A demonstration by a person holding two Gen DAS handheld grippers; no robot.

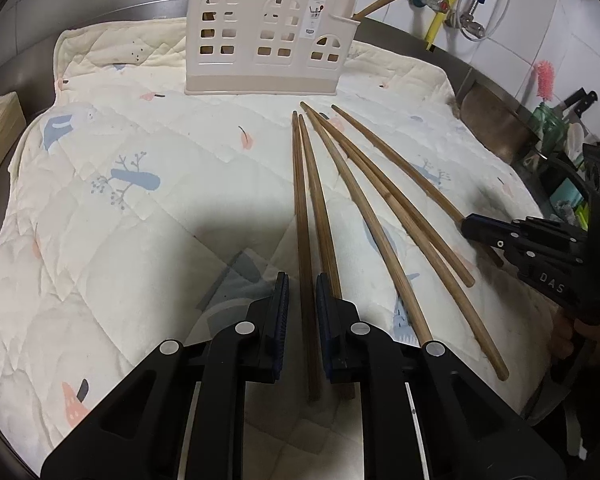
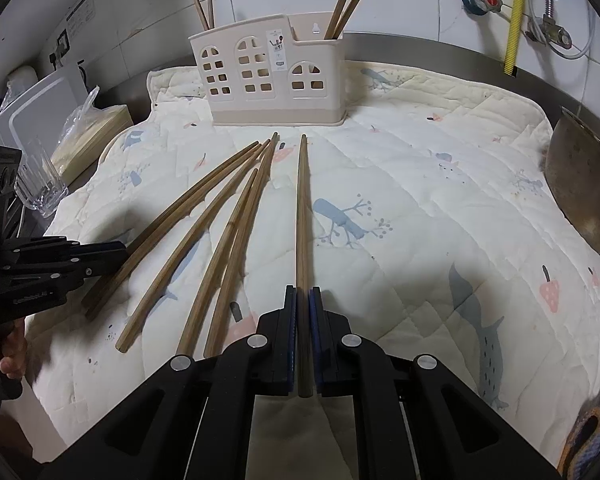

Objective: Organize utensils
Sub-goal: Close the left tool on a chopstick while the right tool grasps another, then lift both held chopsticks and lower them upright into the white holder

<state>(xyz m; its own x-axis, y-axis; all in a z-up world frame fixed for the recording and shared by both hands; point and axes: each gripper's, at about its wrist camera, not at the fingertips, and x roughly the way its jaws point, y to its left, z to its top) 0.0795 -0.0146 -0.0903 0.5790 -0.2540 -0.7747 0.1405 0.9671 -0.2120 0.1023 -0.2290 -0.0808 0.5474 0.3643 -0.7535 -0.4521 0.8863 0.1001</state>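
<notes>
Right gripper [image 2: 303, 292] clamps chopstick [image 2: 302, 200] – left gripper [image 1: 302, 280] straddles another.

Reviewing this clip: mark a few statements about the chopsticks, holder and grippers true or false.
1. The right gripper is shut on one chopstick. True.
2. The holder lies on its side. False: the holder stands upright on the mat.
3. Some chopsticks already stand in the holder. True.
4. The left gripper is over the holder. False: the left gripper is at the near ends of the loose chopsticks, well short of the holder.
5. The loose chopsticks lie on bare steel. False: they lie on the mat.
</notes>
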